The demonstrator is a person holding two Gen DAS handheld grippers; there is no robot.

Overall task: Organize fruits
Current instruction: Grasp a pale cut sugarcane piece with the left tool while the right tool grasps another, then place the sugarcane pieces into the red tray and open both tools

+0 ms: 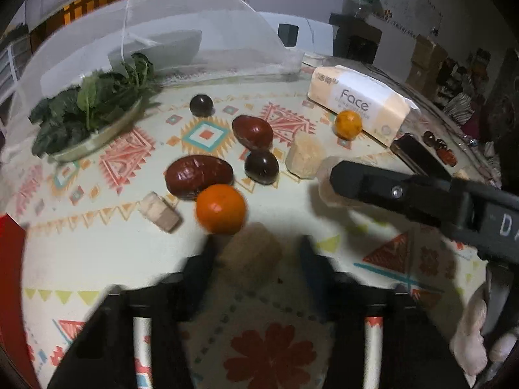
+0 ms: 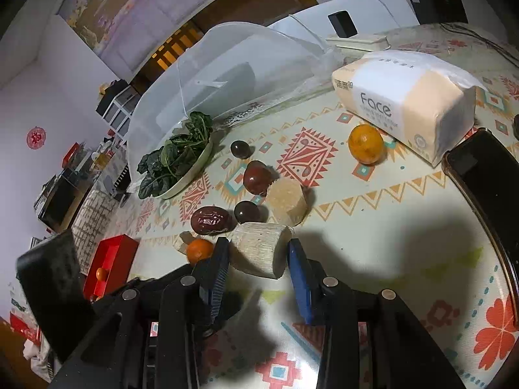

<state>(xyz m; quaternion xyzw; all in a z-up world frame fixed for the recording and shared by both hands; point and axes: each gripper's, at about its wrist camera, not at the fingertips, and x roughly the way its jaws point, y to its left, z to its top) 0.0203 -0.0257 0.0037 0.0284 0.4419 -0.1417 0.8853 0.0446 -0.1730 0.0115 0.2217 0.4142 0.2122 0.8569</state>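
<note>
The left gripper (image 1: pixel 256 253) has a blurry tan chunk (image 1: pixel 251 253) between its jaws; it may touch only one finger, so I cannot tell if it is squeezed. The right gripper (image 2: pixel 258 256) pinches a pale log-shaped piece (image 2: pixel 261 248). Just past them sit an orange (image 1: pixel 220 209), two red dates (image 1: pixel 198 176) and a dark round fruit (image 1: pixel 261 166). Farther back stand a tissue pack (image 2: pixel 405 103) and a plate of greens (image 2: pixel 176 162).

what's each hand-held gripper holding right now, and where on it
Right hand-held gripper: pale cut stalk piece, clamped across its sides. Left: blurred tan chunk between the fingers; grip unclear.
</note>
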